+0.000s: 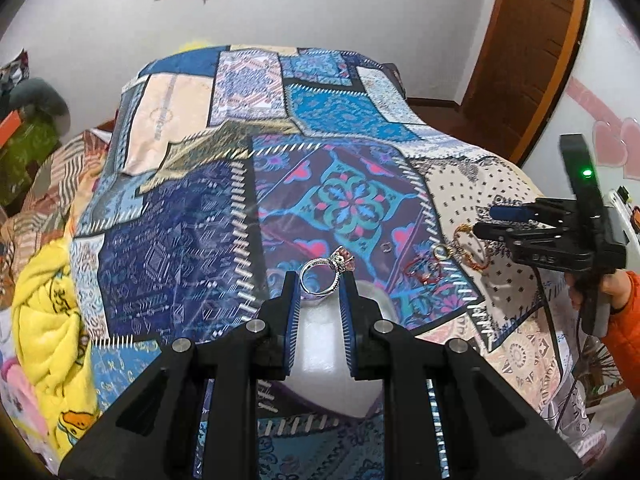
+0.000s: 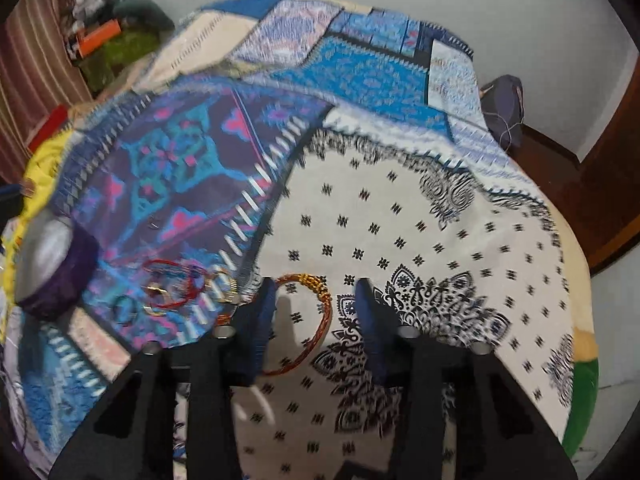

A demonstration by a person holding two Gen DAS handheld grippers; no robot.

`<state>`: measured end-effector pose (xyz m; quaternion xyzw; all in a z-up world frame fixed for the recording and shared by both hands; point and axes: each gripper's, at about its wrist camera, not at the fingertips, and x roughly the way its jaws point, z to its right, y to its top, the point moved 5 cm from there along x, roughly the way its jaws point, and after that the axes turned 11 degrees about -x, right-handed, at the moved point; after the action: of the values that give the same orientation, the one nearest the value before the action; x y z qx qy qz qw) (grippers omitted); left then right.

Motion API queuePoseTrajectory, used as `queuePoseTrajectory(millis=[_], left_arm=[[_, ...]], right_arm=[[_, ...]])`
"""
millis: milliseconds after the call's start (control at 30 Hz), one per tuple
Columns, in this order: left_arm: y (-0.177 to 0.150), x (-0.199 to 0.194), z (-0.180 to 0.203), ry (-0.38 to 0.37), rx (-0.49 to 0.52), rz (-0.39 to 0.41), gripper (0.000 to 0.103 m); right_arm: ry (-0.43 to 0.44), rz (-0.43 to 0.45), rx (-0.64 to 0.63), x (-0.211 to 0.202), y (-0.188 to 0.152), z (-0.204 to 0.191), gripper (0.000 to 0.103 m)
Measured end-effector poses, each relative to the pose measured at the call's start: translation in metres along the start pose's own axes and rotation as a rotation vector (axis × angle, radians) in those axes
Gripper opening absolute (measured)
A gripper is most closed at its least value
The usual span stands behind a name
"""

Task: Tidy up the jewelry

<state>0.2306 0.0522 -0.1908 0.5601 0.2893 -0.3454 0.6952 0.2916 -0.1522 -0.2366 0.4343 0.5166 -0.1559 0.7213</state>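
Note:
My left gripper (image 1: 320, 292) is shut on a silver ring with a pink stone (image 1: 316, 278) and holds it just above a round purple box with a white domed top (image 1: 336, 344), which also shows in the right wrist view (image 2: 48, 256). My right gripper (image 2: 318, 300) stands open over the cloth. An orange-gold bangle (image 2: 320, 320) lies between its fingers, against the left one and apart from the right one. In the left wrist view that gripper (image 1: 486, 222) hovers at the bangle (image 1: 468, 246). A red string bracelet (image 2: 168, 284) and gold rings (image 2: 154, 290) lie to its left.
A patchwork cloth (image 1: 344, 200) covers the rounded table. A small hoop (image 1: 386, 247) lies loose on it. A yellow blanket (image 1: 48, 320) and clutter sit at the left, a wooden door (image 1: 532, 60) at the back right. A hand in an orange sleeve (image 1: 624, 292) holds the right gripper.

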Motion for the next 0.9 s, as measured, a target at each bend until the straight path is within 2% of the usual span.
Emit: queuePoseTrajectory(millis=[67, 200, 333, 600, 900], left_arm=[[-0.002, 0.002, -0.005, 0.002, -0.009, -0.006, 0.019], [-0.006, 0.003, -0.009, 0.005, -0.013, -0.006, 0.019], [-0.009, 0.003, -0.009, 0.007, -0.013, -0.005, 0.019], [-0.015, -0.009, -0.012, 0.012, -0.028, 0.004, 0.019], [-0.017, -0.042, -0.011, 0.019, -0.032, 0.064, 0.019]], right_arm=[[0.005, -0.031, -0.010, 0.011, -0.003, 0.000, 0.017], [-0.004, -0.008, -0.012, 0.011, -0.004, 0.003, 0.007], [-0.002, 0.020, 0.007, 0.003, -0.005, 0.003, 0.006], [-0.015, 0.138, 0.023, -0.050, 0.005, -0.006, 0.006], [-0.010, 0.267, -0.043, -0.105, 0.030, -0.036, 0.006]])
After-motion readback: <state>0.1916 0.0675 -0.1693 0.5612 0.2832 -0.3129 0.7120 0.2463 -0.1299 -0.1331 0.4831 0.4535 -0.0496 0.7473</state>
